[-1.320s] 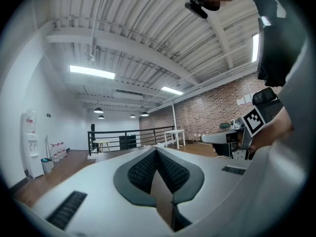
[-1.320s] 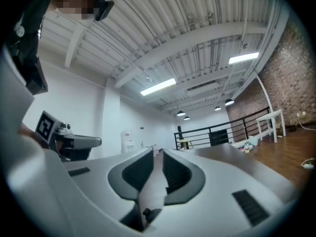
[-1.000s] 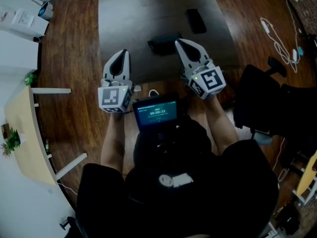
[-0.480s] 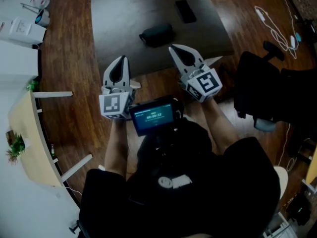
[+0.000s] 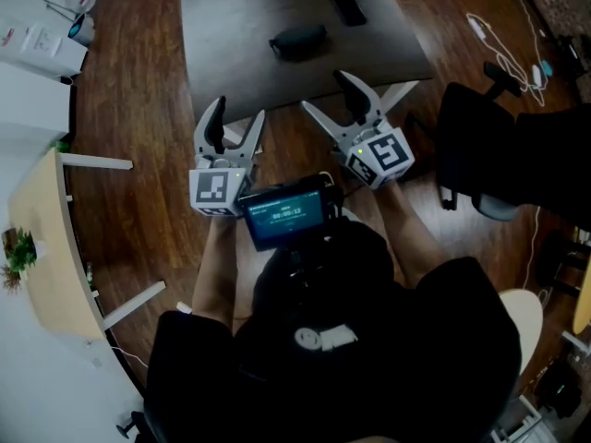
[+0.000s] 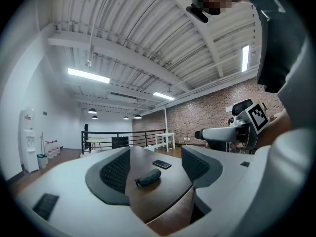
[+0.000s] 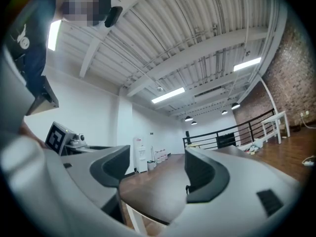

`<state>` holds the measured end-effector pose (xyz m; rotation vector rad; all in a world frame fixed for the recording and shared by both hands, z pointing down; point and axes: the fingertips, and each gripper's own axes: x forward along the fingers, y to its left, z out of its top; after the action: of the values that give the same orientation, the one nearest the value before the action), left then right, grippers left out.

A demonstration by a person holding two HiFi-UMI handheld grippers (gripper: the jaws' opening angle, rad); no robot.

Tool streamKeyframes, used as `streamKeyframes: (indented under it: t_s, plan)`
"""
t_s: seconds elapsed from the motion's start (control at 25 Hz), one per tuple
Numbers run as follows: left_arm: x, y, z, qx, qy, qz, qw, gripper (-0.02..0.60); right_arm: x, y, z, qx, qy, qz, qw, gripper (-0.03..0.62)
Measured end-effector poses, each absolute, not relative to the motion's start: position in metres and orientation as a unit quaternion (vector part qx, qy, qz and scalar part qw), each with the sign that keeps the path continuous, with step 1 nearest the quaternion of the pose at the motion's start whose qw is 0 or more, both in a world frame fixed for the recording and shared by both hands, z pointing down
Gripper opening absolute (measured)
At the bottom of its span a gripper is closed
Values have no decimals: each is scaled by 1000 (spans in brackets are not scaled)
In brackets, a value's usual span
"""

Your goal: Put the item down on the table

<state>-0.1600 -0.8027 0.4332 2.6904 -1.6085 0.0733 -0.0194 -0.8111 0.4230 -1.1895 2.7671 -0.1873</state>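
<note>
A dark soft pouch (image 5: 297, 41) lies on the grey table (image 5: 222, 53), with a black phone (image 5: 348, 7) beyond it. My left gripper (image 5: 235, 125) and right gripper (image 5: 338, 101) hover level at the table's near edge, well short of the pouch. Both have just been opening, and nothing is between their fingers. In the left gripper view the pouch (image 6: 148, 177) and phone (image 6: 162, 164) show far ahead on the table (image 6: 168, 196), framed by the open left gripper (image 6: 155, 169). The open right gripper (image 7: 155, 174) faces bare table top (image 7: 158, 194).
A black office chair (image 5: 489, 146) stands close on the right. White cables (image 5: 503, 44) trail across the wood floor beyond it. A pale curved desk (image 5: 42, 247) sits at the left. A small lit screen (image 5: 284, 213) is mounted on the person's chest.
Both grippers drew back from over the table to its near edge. Their jaws, shut in both earlier frames, now stand wide apart. The pouch and phone stayed on the table.
</note>
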Motion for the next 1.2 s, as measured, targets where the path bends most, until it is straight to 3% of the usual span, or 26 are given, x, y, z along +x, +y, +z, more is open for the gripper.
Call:
streamKeyframes:
  t_s: [0.24,0.28,0.32,0.36,0.44,0.52,1.2]
  plan:
    - [-199,-714,422,848,-530,12,-4,324,-48,-725,413,-404,913,-36,50,362]
    - [-204,-696,422,847,-532,13,-9,302,-53,-709,412,-403,913,-29,48,291]
    - [-209,-678,423,845,-535,14,-14,259,-58,-691,412,-402,914,-24,47,257]
    - [-215,-660,423,841,-540,14,-18,201,-63,-674,412,-400,915,-22,47,171]
    - [-228,-625,423,832,-554,14,-22,34,-71,-641,413,-402,914,-25,49,62]
    - [-239,-595,424,827,-562,11,-18,1,-78,-613,414,-405,913,-28,46,2]
    - [-228,-499,414,827,-563,15,-11,0,-79,-518,403,-388,921,-21,32,3]
